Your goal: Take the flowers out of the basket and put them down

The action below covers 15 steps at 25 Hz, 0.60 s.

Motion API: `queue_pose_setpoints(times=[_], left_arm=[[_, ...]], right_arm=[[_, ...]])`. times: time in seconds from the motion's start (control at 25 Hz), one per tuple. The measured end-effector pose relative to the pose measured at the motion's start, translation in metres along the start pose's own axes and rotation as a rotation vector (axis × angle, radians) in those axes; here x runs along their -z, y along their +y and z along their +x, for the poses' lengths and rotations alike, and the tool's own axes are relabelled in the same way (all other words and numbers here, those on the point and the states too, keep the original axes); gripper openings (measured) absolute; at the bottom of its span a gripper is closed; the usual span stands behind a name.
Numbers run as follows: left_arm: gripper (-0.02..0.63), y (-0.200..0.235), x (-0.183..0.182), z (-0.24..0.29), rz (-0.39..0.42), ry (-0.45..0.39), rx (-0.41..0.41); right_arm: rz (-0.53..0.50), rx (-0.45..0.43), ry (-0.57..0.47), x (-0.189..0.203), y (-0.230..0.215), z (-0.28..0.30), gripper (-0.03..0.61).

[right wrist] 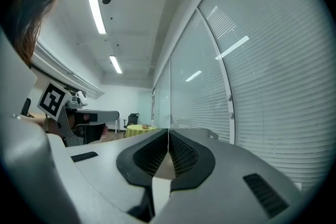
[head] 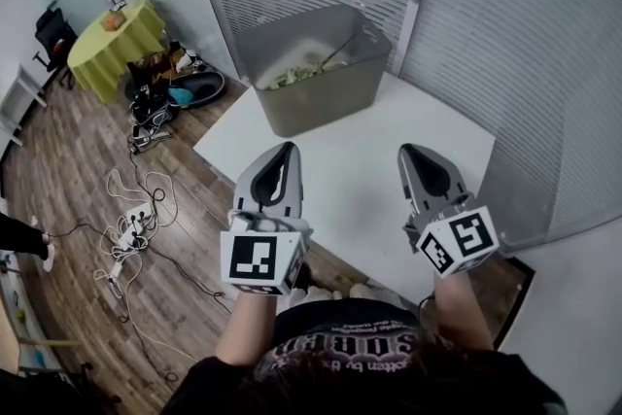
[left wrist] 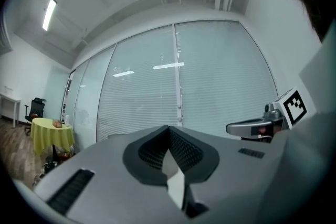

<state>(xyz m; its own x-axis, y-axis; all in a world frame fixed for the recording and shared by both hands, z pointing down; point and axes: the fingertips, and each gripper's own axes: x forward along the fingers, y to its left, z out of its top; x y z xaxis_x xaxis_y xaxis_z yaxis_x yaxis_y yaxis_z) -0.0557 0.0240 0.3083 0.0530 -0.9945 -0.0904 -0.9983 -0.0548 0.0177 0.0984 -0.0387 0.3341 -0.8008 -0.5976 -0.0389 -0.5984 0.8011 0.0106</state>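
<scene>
Count: 2 grippers, left gripper [head: 284, 151] and right gripper [head: 412, 151], lower centre. 1 grey basket [head: 321, 107] at top centre, on 1 white table [head: 360, 185]. Flowers [head: 292, 73] inside: greenish heap, count unreadable. 1 yellow round table [head: 117, 42] and 1 black chair [head: 53, 34], upper left. Floor cables [head: 131, 209] at left: tangled, uncountable.

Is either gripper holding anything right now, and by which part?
Nothing is held. The left gripper and right gripper are both shut and empty, above the table; the flowers lie in the basket.
</scene>
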Motion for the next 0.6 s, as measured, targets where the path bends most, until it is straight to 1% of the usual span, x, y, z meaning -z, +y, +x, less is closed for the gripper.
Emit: queue_pose_setpoints(times=[0.12,0.24,0.32,0.6], left_arm=[[0.003,0.017,0.004,0.011,0.003,0.008,0.024],[0.003,0.034,-0.001,0.02,0.003,-0.002,0.052],[0.003,0.045,0.003,0.024,-0.002,0.008,0.064],[0.003,0.076,0.005,0.046,-0.01,0.012,0.119]], right_arm=[[0.011,0.017,0.0,0.003,0.003,0.019,0.028],[0.009,0.037,0.003,0.002,0.01,0.038,0.028],[0.01,0.049,0.002,0.003,0.013,0.05,0.028],[0.002,0.089,-0.003,0.002,0.017,0.088,0.028]])
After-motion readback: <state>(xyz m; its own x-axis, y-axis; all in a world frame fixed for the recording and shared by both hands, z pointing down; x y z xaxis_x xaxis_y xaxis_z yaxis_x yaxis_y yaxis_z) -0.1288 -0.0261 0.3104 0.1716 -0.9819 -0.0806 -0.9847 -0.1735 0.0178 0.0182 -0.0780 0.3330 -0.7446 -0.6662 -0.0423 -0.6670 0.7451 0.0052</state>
